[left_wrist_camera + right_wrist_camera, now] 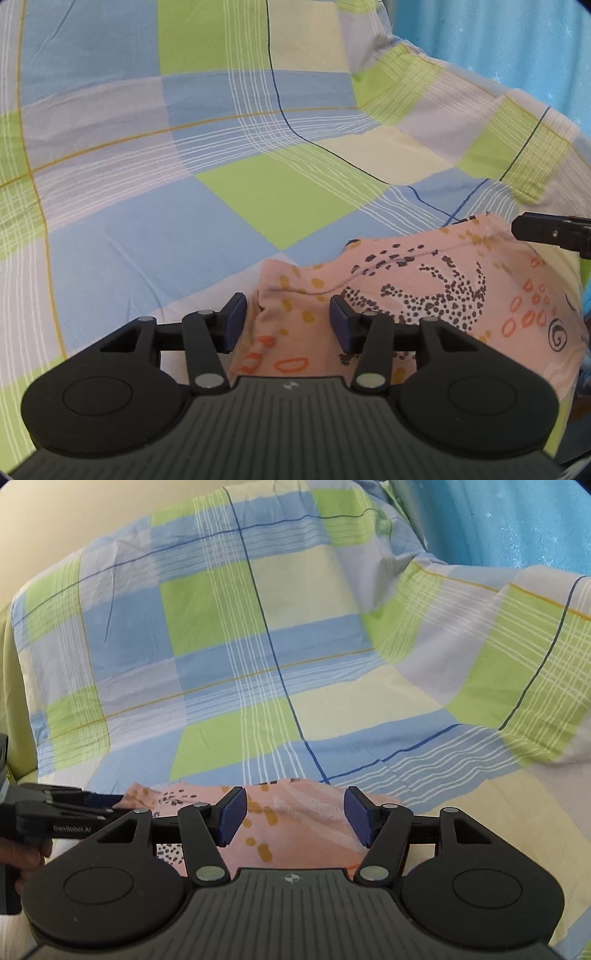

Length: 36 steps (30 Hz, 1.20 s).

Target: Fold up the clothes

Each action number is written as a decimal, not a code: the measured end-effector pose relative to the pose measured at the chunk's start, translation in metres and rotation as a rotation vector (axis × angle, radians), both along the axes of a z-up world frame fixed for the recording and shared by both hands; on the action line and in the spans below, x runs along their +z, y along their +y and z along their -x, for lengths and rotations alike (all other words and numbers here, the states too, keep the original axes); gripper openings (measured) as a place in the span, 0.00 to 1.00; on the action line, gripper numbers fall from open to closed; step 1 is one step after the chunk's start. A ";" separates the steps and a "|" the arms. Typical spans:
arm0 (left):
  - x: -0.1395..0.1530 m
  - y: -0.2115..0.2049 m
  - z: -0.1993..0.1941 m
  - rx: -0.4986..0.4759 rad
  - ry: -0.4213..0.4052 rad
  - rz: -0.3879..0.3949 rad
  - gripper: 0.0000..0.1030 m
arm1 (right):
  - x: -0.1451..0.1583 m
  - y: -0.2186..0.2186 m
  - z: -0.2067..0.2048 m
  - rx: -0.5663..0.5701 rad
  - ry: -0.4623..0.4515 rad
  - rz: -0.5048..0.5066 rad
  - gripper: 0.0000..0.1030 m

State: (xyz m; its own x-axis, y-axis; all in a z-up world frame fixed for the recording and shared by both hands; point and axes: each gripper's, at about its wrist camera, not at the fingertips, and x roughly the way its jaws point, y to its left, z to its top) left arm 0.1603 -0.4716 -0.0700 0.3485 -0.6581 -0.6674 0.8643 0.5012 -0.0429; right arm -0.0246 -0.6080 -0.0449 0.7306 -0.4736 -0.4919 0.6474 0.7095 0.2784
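Nearest the left wrist camera, the left claw [288,319] stands spread wide, its blue pads [234,317] apart and holding nothing, hovering low over the near left corner of a pink patterned garment [424,291]. The cloth runs between and under the pads, but whether either pad touches it cannot be told. The right claw [295,814] is likewise spread and empty, poised over a stitched edge of the same garment [295,823], which lies rumpled and partly doubled over on a checked bedsheet [184,221].

The step in hand looks like the approach to a grasp: both claws line up over one long edge of the garment, one toward each end, before a fold. The next move probably calls for each claw to drop onto the edge, close on a single layer or a clean double, then lift and carry it across together so that the fold lands even.

Both tools point forward and slightly down, side by side; the right wrist view shows the left tool from its side, with a hand [22,853] on its grip at the frame's left border.

Farther off, the sheet [258,664] spreads over the bed, wrinkled and rising to the right, with a blue curtain [517,524] behind.
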 end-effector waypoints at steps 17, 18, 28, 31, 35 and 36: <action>0.002 0.009 0.008 -0.033 -0.035 0.051 0.02 | -0.016 -0.017 0.017 -0.108 0.015 -0.073 0.65; 0.003 0.010 0.009 -0.030 -0.042 0.062 0.02 | -0.017 -0.018 0.019 -0.115 0.018 -0.078 0.65; 0.005 0.016 0.003 -0.016 -0.030 0.121 0.02 | -0.024 -0.025 0.021 -0.116 -0.011 -0.151 0.33; 0.012 0.020 0.003 -0.005 -0.037 0.171 0.02 | -0.020 -0.030 0.033 -0.155 -0.106 -0.208 0.05; 0.014 0.018 -0.002 0.015 -0.036 0.199 0.02 | -0.008 -0.028 0.039 -0.203 -0.134 -0.138 0.02; 0.014 0.017 -0.004 0.020 -0.036 0.205 0.02 | -0.006 -0.028 0.040 -0.209 -0.147 -0.121 0.02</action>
State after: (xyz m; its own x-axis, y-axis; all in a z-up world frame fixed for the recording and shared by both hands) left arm 0.1641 -0.4544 -0.0561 0.3839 -0.7718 -0.5070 0.8571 0.5021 -0.1154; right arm -0.0646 -0.6356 -0.0505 0.6910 -0.5659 -0.4498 0.7225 0.5207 0.4547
